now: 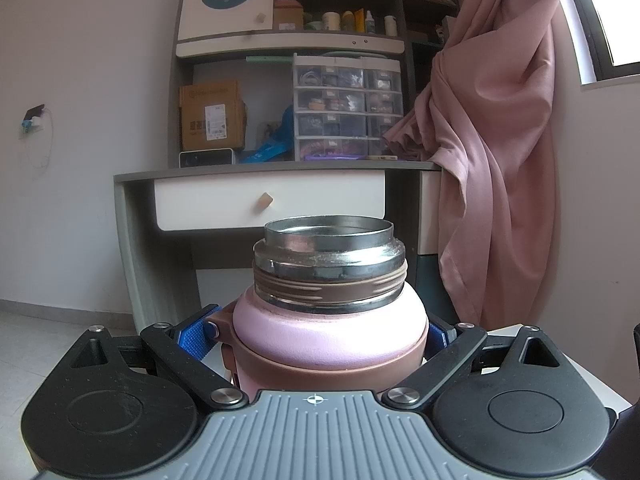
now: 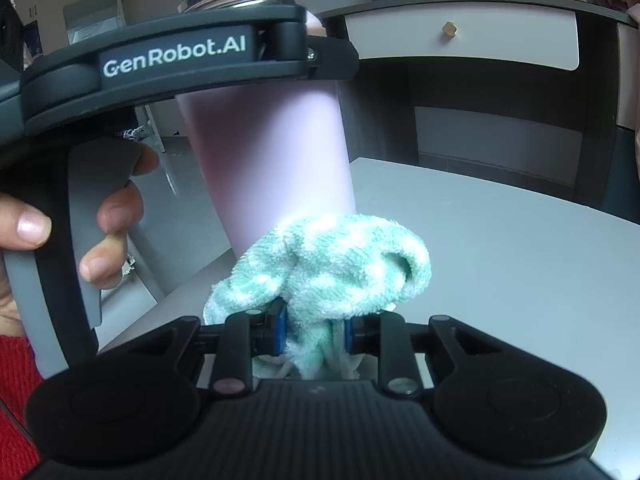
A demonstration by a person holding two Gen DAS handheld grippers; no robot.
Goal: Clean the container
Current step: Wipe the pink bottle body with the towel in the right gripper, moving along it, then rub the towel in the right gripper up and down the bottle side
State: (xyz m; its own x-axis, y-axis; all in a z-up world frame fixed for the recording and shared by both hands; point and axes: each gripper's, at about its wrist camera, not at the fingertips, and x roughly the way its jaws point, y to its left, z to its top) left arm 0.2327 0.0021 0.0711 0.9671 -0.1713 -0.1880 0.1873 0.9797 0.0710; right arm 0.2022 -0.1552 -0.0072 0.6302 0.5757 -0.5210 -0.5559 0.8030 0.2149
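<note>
Left gripper (image 1: 326,338) clamps the pink flask (image 1: 328,332) by its shoulder; lid off, steel mouth and brown threads bare. Right gripper (image 2: 314,330) pinches a green cloth (image 2: 332,264) against the upright flask's base above the white table (image 2: 500,240)

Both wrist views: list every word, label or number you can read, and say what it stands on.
"GenRobot.AI": white letters on the side of the left hand-held gripper, seen in the right wrist view.
Cardboard box on the desk: a printed logo line and a white shipping label, too small and blurred to read.
Drawer organiser: small tags on the drawers, unreadable.
Shelf bottles: labels too small to read.
Pink flask and green cloth: no text visible.
</note>
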